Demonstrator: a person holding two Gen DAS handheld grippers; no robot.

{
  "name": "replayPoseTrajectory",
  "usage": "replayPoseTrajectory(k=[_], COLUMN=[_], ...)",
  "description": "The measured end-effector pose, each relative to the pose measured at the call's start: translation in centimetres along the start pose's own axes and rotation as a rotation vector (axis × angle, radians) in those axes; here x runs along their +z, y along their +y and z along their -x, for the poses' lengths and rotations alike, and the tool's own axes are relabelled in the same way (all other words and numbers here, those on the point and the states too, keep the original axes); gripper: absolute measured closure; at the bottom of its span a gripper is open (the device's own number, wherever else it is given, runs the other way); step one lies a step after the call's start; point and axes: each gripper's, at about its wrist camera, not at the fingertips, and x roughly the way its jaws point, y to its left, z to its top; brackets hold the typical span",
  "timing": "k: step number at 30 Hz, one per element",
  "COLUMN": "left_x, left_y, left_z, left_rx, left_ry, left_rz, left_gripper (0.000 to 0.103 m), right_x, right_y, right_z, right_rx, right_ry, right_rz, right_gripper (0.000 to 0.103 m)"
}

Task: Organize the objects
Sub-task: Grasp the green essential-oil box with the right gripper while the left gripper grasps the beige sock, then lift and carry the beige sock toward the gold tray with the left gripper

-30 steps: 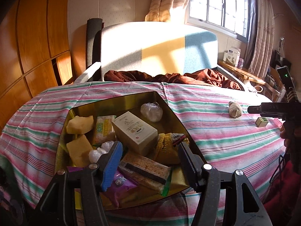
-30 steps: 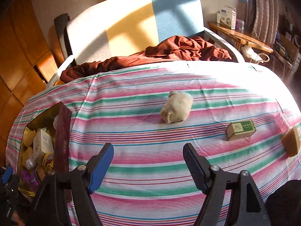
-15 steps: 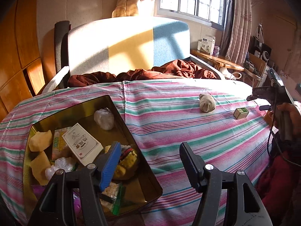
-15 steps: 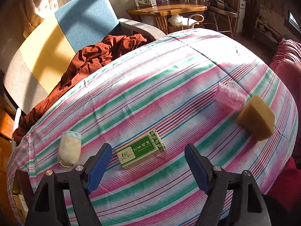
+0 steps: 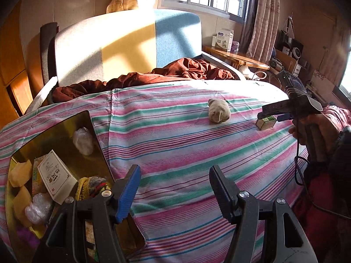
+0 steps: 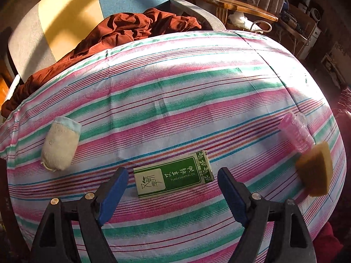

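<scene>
The right gripper (image 6: 172,194) is opening, its jaws either side of the green-and-white rectangular cardboard box (image 6: 174,180) at lower centre, untouched. The left gripper (image 5: 173,188) stands spread and empty over the striped cloth (image 5: 175,144). The gold metal tin (image 5: 65,131), lower left, is cut off by the frame and partly hidden.

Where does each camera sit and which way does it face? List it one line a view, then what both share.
Left wrist: on the left gripper, jaws open and empty, facing across the striped cloth past the gold tin; the right hand shows.
Right wrist: on the right gripper, jaws opening astride the green box, looking steeply down.
Shared: green box, rolled sock.
</scene>
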Motion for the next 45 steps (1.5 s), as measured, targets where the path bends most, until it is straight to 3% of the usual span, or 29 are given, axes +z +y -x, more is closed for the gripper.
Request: replayPoseTrajectory(k=[4,6,14,21,25,32,38,41,42,45], left_x=[0.8,1.3,2.9,6.1,8.3,11.9,13.0,12.7,12.6,11.5], left_y=[-0.8,-1.4,-3.9,-5.8,-7.1,-9.2,-10.8,-10.1,-9.8,-9.3], left_z=[-1.1,-1.9,-6.8,-12.1,-14.8,-20.1,-24.2,-25.8,-25.5,-24.2], left_rx=[-0.015,-0.022,-0.063,-0.073,-0.08,-0.078,-0.072,-0.116,-0.123,-0.124], left_ry=[0.009,0.021,0.095,0.141,0.153,0.168,0.203,0.232,0.21,0.192], left_rz=[-0.004,-0.011,0.005,0.008,-0.021,-0.084,-0.109,-0.056,-0.045,-0.03], left_gripper=[0.037,0.037,0.036,0.036,0.029,0.029,0.029,0.038,0.048,0.051], right_x=[0.1,-0.2,-0.8,-0.8,-0.9,-0.6,0.2,0.3,0.3,0.4], right_y=[0.5,0.5,0.8,0.6,0.1,-0.3,-0.9,-0.9,-0.9,-0.5], right_z=[-1.0,-1.3,-1.1,-0.7,-0.8,-0.8,-1.2,-1.3,-1.3,-1.2], right_rx=[-0.019,-0.049,-0.06,-0.061,-0.067,-0.039,-0.043,-0.044,-0.041,-0.002], right_ry=[0.035,0.045,0.052,0.048,0.054,0.059,0.06,0.055,0.052,0.045], right_rz=[0.032,0.039,0.05,0.042,0.022,0.005,0.012,0.02,0.023,0.044], right_gripper=[0.018,0.027,0.027,0.027,0.027,0.027,0.027,0.027,0.027,0.027])
